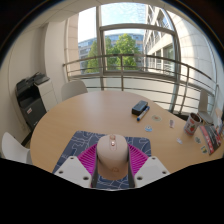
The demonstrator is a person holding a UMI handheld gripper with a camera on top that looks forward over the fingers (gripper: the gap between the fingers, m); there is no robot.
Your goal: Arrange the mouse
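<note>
Mouse (pixel 113 156) between pink pads (pixel 90 157), above mousepad (pixel 72 147) at near table (pixel 100 112) edge. Jaws narrow, apparently clamping mouse flanks. Light, rigid, slick plastic shell; grip mid-sides, moderate force.

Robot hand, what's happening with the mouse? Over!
Tool shut on mouse, held over the patterned mat. Round table ahead, small black box far off. Nothing blocking.

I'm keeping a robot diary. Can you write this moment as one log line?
task: arrange mouse | mouse: between fingers, over mouse pad | gripper: shut on mouse | table
</note>
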